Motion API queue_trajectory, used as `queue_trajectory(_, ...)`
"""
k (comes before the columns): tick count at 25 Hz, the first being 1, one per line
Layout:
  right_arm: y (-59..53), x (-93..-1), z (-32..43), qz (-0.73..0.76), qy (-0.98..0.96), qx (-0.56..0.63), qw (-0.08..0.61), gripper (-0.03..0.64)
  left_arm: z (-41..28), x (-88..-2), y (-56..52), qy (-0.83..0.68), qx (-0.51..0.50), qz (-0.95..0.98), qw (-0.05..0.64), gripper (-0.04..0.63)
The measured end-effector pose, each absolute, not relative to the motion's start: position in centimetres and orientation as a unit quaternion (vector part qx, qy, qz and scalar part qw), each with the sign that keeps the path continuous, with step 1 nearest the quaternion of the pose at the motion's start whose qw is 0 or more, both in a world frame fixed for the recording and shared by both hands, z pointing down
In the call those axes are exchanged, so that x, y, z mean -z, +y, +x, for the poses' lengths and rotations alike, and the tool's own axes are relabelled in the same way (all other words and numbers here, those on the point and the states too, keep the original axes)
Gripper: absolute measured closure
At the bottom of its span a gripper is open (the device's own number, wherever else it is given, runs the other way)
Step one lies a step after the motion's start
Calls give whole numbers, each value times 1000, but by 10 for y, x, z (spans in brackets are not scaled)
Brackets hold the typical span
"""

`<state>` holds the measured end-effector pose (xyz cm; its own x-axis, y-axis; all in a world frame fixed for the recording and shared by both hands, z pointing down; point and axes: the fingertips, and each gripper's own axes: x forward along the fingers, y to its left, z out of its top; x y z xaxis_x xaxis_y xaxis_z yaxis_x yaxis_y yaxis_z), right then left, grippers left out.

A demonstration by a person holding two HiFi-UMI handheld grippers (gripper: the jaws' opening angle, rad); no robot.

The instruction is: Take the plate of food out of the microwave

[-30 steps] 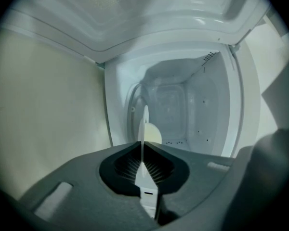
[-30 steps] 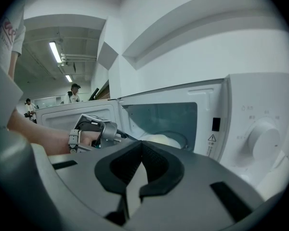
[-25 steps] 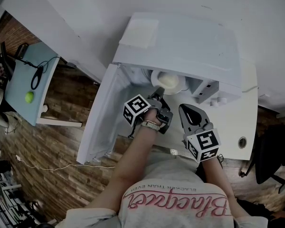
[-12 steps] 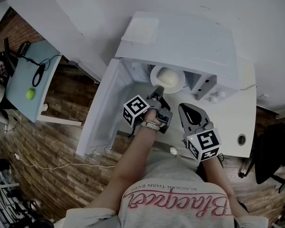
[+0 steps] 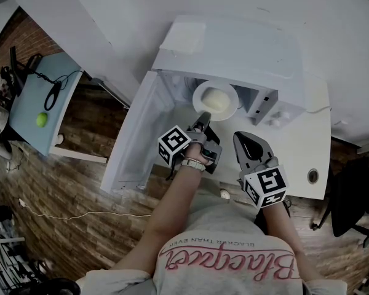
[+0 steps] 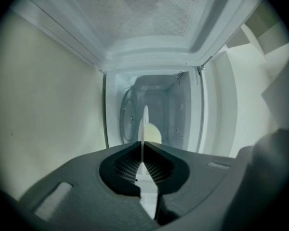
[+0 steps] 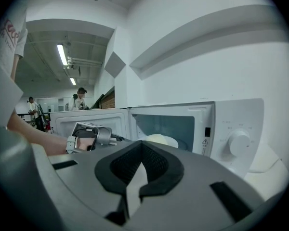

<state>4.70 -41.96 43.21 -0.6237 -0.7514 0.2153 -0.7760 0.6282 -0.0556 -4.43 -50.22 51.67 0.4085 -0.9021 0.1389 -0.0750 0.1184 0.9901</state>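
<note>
A white microwave (image 5: 246, 48) stands on a white counter with its door (image 5: 138, 137) swung open to the left. A white plate (image 5: 200, 91) carrying a pale mound of food (image 5: 215, 99) sits half out of the cavity mouth. My left gripper (image 5: 204, 119) is shut on the plate's near rim. In the left gripper view the plate (image 6: 145, 121) shows edge-on between the jaws of the left gripper (image 6: 143, 146), with the food (image 6: 153, 134) beside it. My right gripper (image 5: 247, 147) hangs shut and empty just right of the plate; in its own view the right gripper (image 7: 141, 143) faces the microwave (image 7: 183, 124).
The microwave's control panel with a dial (image 7: 239, 143) lies to the right of the cavity. The counter (image 5: 320, 146) has a round cable hole (image 5: 312, 176). A blue-grey desk (image 5: 31, 109) with a green ball (image 5: 42, 120) stands far left over the brick-patterned floor.
The left gripper has drawn the plate outward; more of the plate and food now shows outside the cavity. The right gripper has barely moved.
</note>
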Motion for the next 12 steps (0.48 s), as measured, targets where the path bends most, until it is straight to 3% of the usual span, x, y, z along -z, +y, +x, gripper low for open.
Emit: queue_trajectory(12, -388, -425, 53, 425, -900, -62, 79, 606, -41, -509, -466, -419, 353, 577, 606, 577)
